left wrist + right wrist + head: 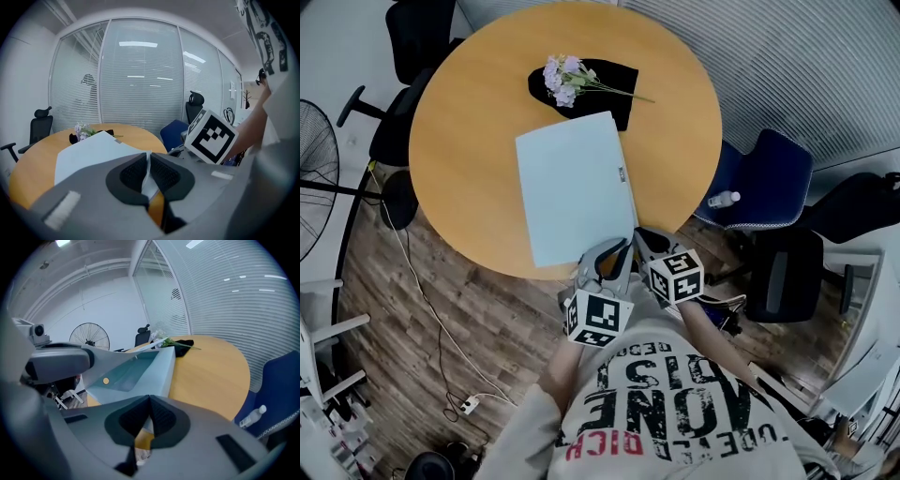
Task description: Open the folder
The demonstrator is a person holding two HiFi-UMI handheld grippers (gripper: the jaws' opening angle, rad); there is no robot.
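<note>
A pale blue folder point(577, 183) lies on the round wooden table point(469, 141), its near corner at the table's front edge. My left gripper point(605, 251) is shut on the near edge of the top cover point(93, 150), which is raised a little off the rest. In the right gripper view the folder point(140, 373) gapes slightly, showing its inside and a round stud. My right gripper point(645, 236) sits just right of the left one, its jaws point(150, 401) pinched on the folder's lower sheet at the same corner.
Pale flowers point(565, 80) lie on a black cloth point(605, 84) beyond the folder. A blue chair point(769, 178) with a bottle point(724, 199) on it stands right of the table. Black chairs and a fan point(314, 178) stand to the left.
</note>
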